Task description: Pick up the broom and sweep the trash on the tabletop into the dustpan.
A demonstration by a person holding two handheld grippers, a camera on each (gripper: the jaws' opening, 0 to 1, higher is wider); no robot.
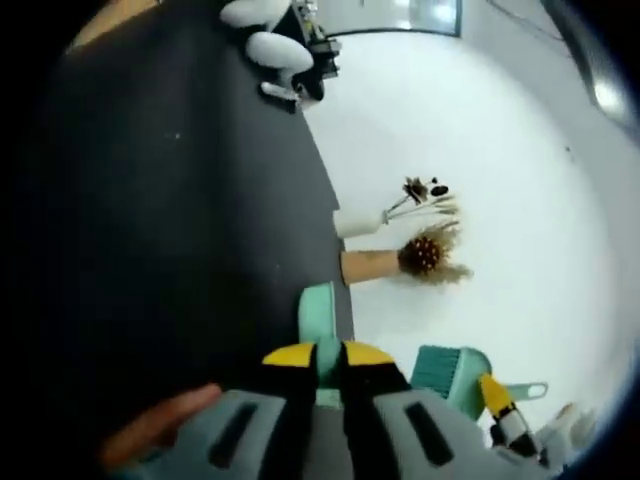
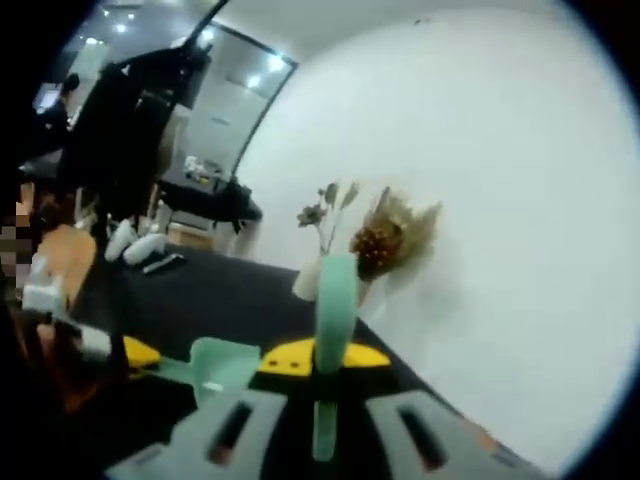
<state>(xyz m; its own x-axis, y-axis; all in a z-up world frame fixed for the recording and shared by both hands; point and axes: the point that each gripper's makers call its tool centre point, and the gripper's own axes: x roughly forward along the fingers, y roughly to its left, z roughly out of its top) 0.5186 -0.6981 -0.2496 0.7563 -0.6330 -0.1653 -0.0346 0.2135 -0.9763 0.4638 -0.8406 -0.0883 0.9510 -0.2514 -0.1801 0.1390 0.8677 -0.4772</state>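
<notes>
Gripping the dustpan handle, the left gripper and the right gripper, clamped on the broom, hang over the tabletop near its vase edge, risking a knock.

No text, label, brand, number or sign could be read in either view; both were too blurred, and the objects in them carried no legible marking.

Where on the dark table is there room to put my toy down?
The wide dark tabletop is bare between the white objects at its far end and the two vases of dried flowers by the white wall. It is crowded by the vases.
</notes>
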